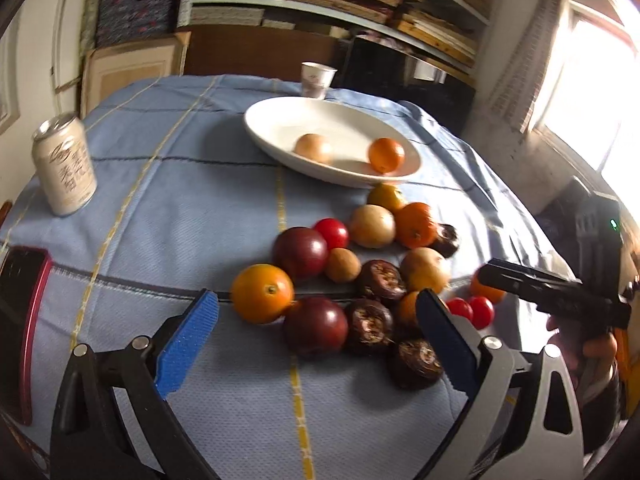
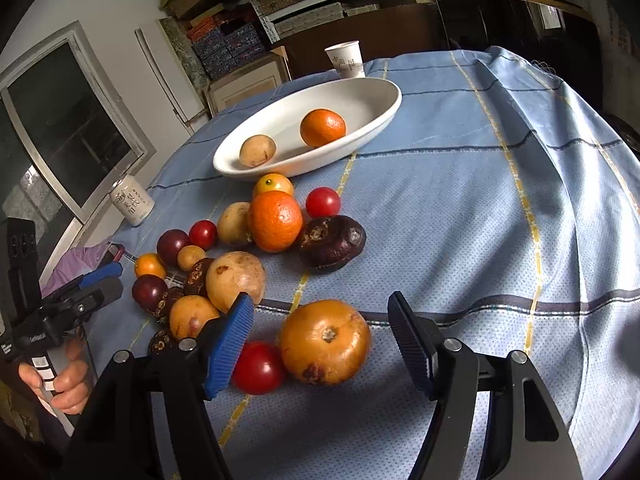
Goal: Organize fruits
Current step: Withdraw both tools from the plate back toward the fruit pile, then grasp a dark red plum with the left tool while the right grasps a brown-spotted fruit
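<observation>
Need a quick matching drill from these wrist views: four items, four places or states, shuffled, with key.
Column 1:
1. white oval dish
2. drink can
3. paper cup
4. left gripper

Column 2:
A. at the table's far edge, behind the dish
B. jaws open, nothing held, over the fruit pile
C. holds one orange fruit and one tan fruit
D. upright on the blue cloth, left of the fruit in the left wrist view

Pairs: 1-C, 2-D, 3-A, 4-B
</observation>
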Demonstrator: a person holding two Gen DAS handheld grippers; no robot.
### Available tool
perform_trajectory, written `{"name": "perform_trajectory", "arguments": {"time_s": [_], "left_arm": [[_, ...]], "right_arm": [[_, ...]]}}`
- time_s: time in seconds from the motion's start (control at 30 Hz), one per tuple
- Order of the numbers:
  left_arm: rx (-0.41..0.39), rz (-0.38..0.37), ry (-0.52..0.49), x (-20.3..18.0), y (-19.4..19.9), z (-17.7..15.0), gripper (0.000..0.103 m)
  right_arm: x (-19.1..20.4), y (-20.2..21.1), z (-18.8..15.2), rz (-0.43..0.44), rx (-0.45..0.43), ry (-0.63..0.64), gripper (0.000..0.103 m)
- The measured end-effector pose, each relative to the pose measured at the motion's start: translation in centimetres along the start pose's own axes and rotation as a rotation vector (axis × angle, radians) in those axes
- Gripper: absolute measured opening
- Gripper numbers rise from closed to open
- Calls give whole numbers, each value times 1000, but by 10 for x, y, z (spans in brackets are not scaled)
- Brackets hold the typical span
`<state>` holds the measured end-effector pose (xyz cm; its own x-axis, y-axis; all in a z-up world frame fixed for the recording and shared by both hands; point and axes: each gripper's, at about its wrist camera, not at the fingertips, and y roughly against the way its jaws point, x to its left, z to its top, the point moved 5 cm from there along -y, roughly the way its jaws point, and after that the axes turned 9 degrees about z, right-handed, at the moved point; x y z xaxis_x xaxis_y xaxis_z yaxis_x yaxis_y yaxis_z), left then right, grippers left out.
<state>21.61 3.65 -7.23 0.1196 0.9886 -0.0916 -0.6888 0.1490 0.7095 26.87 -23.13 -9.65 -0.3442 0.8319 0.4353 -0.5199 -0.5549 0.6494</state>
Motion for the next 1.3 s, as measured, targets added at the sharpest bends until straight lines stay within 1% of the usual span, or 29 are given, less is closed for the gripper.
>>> {"name": "perform_trajectory", "arguments": {"time_s": [0.03, 0.13, 0.23, 0.4, 0.43, 0.47, 0.5, 0.7, 0.77, 0.87, 0.93, 1.03, 1.1, 1.13, 1.17, 1.23, 1.3], "left_arm": [[1, -3, -14, -3, 0, 1, 97], [0, 0, -62, -13, 0, -2, 97], [12, -8, -79, -17, -2, -3, 97], [39, -10, -57, -13, -8, -3, 97], [45, -10, -50, -12, -9, -3, 97], [49, -10, -46, -12, -10, -3, 97], [54, -11, -39, -11, -11, -3, 97], [70, -12, -16, -6, -15, -3, 96], [73, -20, -15, -6, -16, -4, 85], [66, -10, -13, -5, -15, -3, 79], [64, -11, -7, -4, -15, -3, 78], [59, 5, -3, -2, -15, -2, 72], [54, 24, 13, 3, -15, -1, 63], [53, 32, 24, 6, -14, -1, 56], [54, 32, 39, 10, -14, -2, 50], [64, 19, 72, 17, -13, -4, 47], [71, 15, 67, 17, -13, -7, 47]], "right_arm": [[-1, 0, -2, -3, 5, -1, 70], [0, -1, -5, -8, 18, 2, 65], [1, -3, -7, -5, 29, 1, 57], [-2, -4, -8, -2, 41, -14, 52], [-3, -4, -8, -3, 41, -17, 50], [-3, -4, -8, -3, 41, -19, 46], [-4, -4, -8, 4, 41, -23, 45], [-7, -2, -9, 18, 31, -48, 44], [-7, -2, -9, 17, 31, -46, 44], [-7, -2, -9, 16, 31, -45, 44], [-7, -2, -9, 16, 32, -45, 45], [-7, -2, -9, 16, 31, -45, 45], [-7, -2, -9, 17, 31, -47, 45], [-7, -2, -9, 18, 31, -47, 45], [-7, -2, -9, 18, 31, -47, 45], [-7, -2, -9, 18, 31, -47, 45], [-7, -2, -9, 18, 31, -47, 45]]}}
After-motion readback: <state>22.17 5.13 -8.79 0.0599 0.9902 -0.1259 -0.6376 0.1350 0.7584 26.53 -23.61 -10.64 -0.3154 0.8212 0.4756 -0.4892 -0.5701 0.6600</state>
